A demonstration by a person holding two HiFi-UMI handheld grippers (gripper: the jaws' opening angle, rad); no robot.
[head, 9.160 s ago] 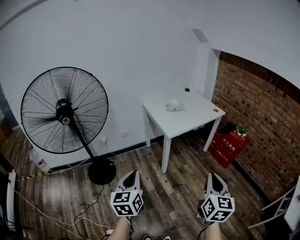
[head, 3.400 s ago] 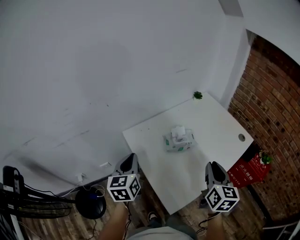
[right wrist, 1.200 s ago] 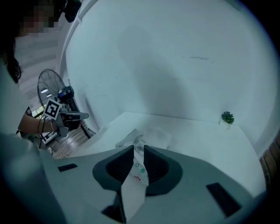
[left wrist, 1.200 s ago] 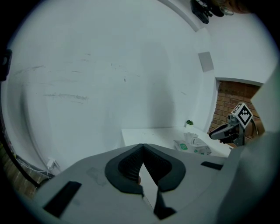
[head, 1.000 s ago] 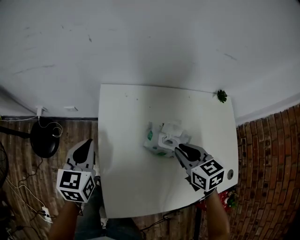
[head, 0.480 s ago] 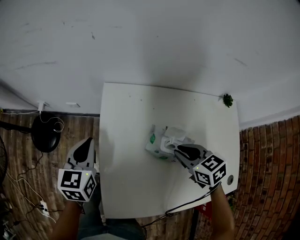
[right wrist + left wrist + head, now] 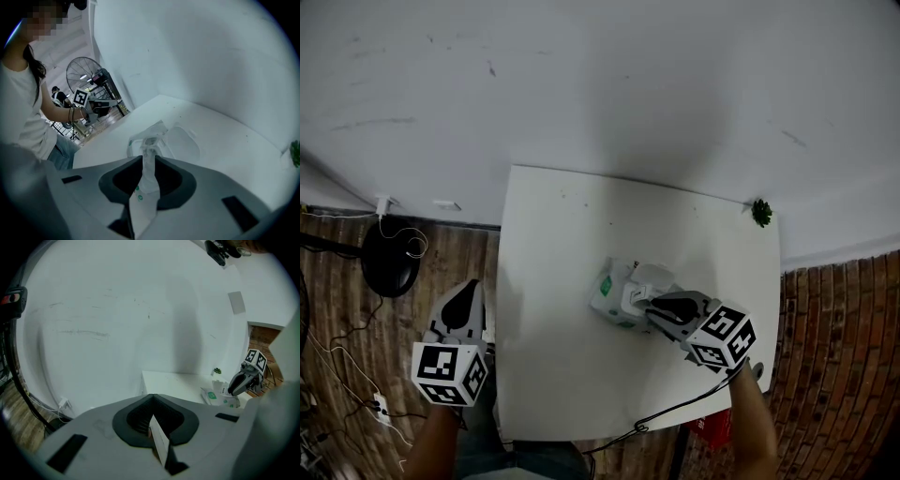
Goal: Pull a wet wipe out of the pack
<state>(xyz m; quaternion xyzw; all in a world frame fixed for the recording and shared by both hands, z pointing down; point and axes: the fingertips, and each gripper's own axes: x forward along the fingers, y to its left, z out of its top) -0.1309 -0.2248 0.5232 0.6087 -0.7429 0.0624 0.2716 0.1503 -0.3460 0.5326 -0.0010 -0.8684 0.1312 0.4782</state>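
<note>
Wet wipe pack (image 7: 614,292) lies near the middle of the white table (image 7: 548,225), with its flap (image 7: 183,140) open. My right gripper (image 7: 650,307) is right at the pack, its jaws pinched tight on the wet wipe (image 7: 149,159) sticking out of the hole. My left gripper (image 7: 467,292) hangs off the table's side, jaws together, holding nothing. Nothing holds the pack down, so I think it could lift up with the wipe, or the wipe could rip.
</note>
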